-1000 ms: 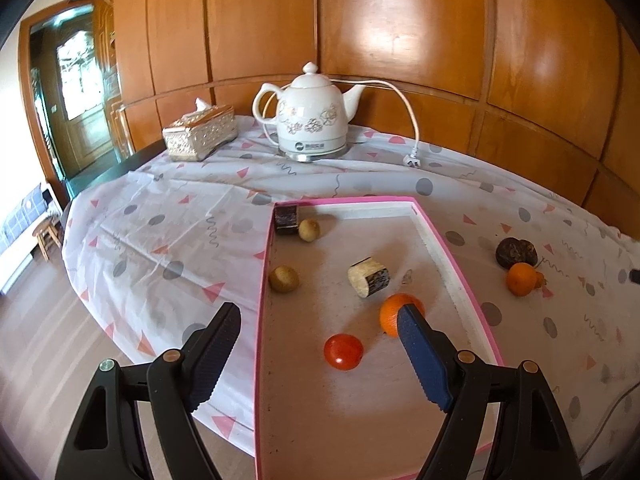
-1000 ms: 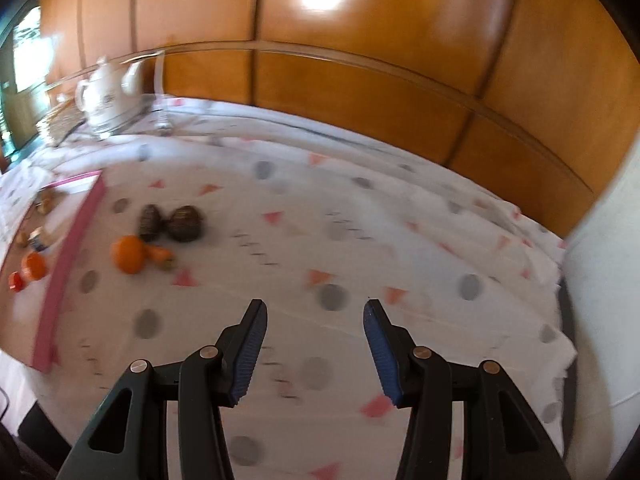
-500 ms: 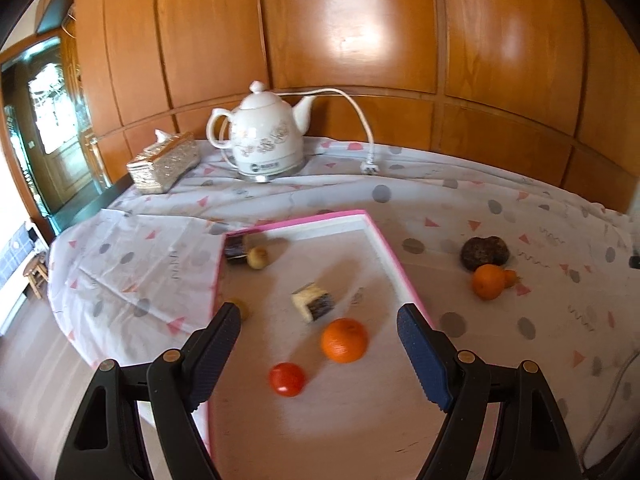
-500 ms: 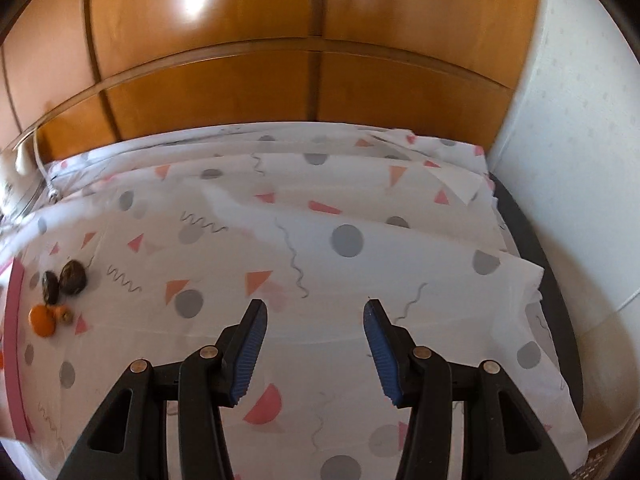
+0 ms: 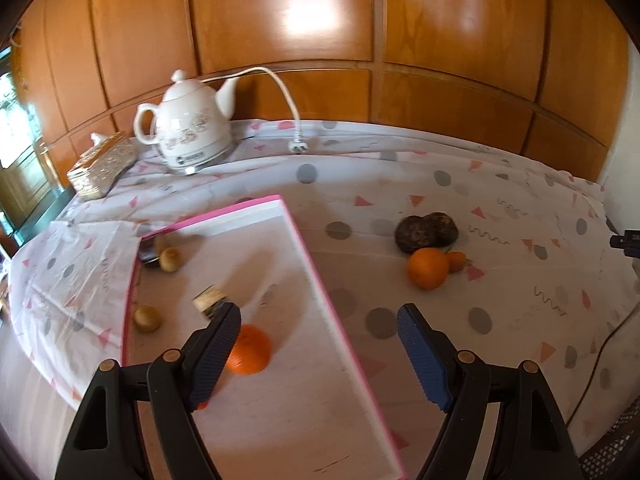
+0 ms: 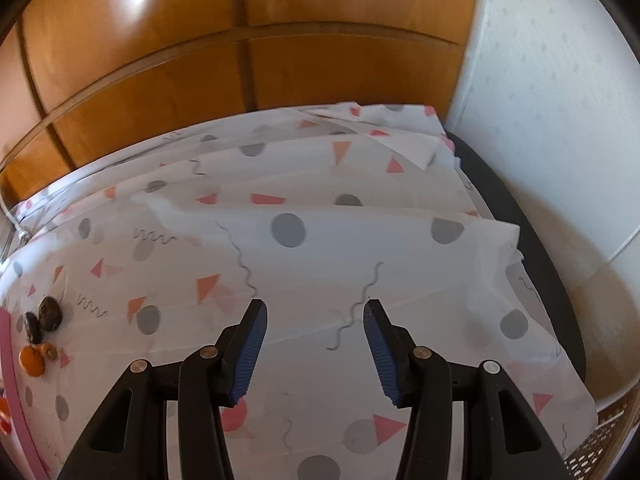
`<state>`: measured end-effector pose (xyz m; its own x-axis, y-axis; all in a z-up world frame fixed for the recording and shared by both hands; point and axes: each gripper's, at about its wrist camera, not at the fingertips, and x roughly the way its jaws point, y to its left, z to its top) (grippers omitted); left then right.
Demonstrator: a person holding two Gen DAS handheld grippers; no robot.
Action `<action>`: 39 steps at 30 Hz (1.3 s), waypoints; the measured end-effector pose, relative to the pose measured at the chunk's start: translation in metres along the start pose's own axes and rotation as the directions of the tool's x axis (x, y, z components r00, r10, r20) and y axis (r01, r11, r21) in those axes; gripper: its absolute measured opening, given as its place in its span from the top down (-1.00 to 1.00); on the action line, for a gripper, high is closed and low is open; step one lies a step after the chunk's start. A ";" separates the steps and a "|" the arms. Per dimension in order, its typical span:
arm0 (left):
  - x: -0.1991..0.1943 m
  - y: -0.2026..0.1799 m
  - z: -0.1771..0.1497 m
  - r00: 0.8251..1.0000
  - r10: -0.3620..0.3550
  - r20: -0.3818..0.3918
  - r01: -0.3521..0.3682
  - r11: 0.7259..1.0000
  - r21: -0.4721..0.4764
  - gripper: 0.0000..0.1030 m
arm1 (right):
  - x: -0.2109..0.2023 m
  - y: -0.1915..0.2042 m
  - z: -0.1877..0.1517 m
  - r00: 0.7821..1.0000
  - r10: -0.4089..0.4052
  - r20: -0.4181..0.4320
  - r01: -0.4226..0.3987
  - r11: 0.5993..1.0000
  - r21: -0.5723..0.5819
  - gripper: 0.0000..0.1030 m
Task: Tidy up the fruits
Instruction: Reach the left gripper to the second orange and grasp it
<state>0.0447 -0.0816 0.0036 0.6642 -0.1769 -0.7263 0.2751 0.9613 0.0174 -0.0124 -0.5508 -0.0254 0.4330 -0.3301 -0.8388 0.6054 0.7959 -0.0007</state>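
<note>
A pink-rimmed tray (image 5: 305, 247) lies on the tablecloth and holds an orange (image 5: 249, 349), two small brown fruits (image 5: 147, 319), a cut block (image 5: 210, 299) and a dark piece (image 5: 148, 254). To the tray's right on the cloth lie an orange (image 5: 427, 268), a small orange fruit (image 5: 456, 261) and two dark wrinkled fruits (image 5: 426, 230). My left gripper (image 5: 318, 344) is open and empty above the tray's right rim. My right gripper (image 6: 315, 338) is open and empty over bare cloth; the same loose fruits (image 6: 40, 336) show far left.
A white kettle (image 5: 190, 132) with a cord and plug (image 5: 298, 146) stands at the back, beside a tissue box (image 5: 100, 164). Wood panelling backs the table. A white wall (image 6: 560, 120) and the table's dark edge (image 6: 532, 240) lie to the right.
The left gripper has swung right, from over the tray toward its right rim and the loose fruits. The right gripper has swung right, so the fruits moved to its far left.
</note>
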 end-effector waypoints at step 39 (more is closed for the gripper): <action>0.131 -0.068 0.037 0.944 -0.224 -0.243 0.203 0.973 -0.108 0.11 | 0.030 -0.052 0.003 0.991 0.033 -0.133 0.002 0.967 0.253 0.01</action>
<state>0.1382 -0.1782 -0.0675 0.3966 -0.3309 -0.8562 0.3276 0.9224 -0.2048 -0.0292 -0.6039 -0.0488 0.3601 -0.2332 -0.9033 0.7556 0.6409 0.1358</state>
